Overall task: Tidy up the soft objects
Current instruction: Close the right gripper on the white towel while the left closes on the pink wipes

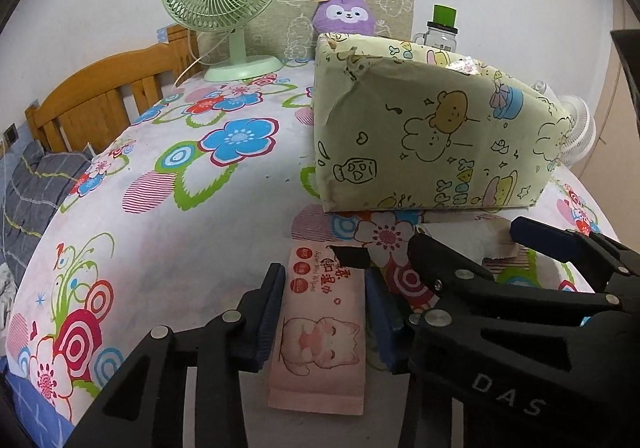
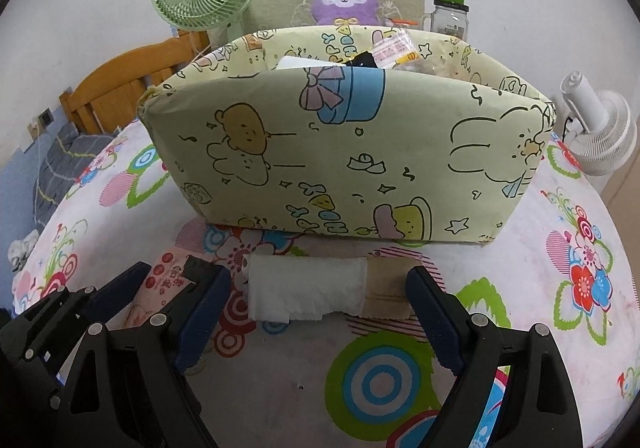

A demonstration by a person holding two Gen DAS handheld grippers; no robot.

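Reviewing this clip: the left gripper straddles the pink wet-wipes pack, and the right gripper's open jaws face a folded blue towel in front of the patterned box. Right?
Not quite. The right wrist view shows the right gripper facing a folded white towel, not a blue one. The rest holds: the left gripper straddles the pink wet-wipes pack before the patterned box.

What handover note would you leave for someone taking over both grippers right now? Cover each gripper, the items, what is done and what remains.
Left gripper: jaws around the pink wet-wipes pack, pads at its sides; a firm grip is not certain.
Right gripper: open, empty, jaws either side of the white folded tissue and beige cloth.
All three lie on the floral sheet before the cartoon-print storage box.
Done: the box already holds some packets.
Left: wipes, tissue and cloth likely go into the box.
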